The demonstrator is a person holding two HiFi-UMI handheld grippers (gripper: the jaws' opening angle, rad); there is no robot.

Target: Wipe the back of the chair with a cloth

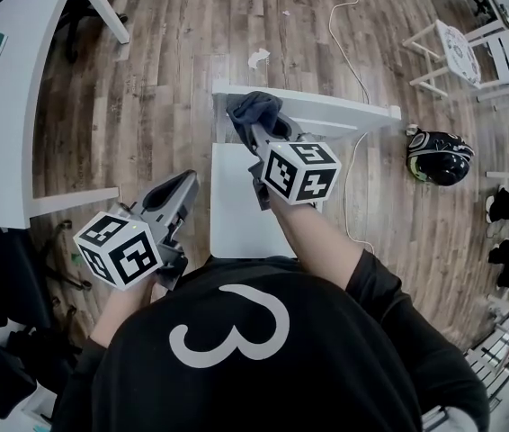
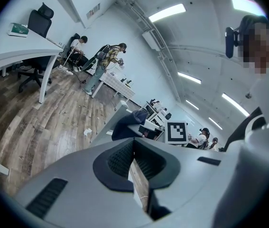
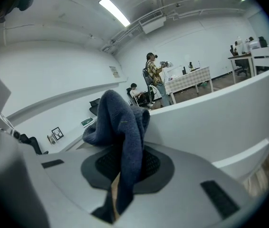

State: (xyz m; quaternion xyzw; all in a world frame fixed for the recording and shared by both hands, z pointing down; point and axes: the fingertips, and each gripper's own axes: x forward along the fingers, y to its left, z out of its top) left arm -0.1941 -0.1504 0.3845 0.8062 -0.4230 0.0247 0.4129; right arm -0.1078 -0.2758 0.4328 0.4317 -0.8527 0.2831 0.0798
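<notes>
Right gripper (image 1: 253, 126), clamped on the dark blue cloth (image 1: 256, 106), meets the white chair back (image 1: 344, 109) at upper centre. Left gripper (image 1: 185, 183), lower left, is closed and empty. Best practice: press flat and sweep along the rail.

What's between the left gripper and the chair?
Only bare wood floor, in the head view: the left gripper hangs beside the chair, apart from it.
</notes>
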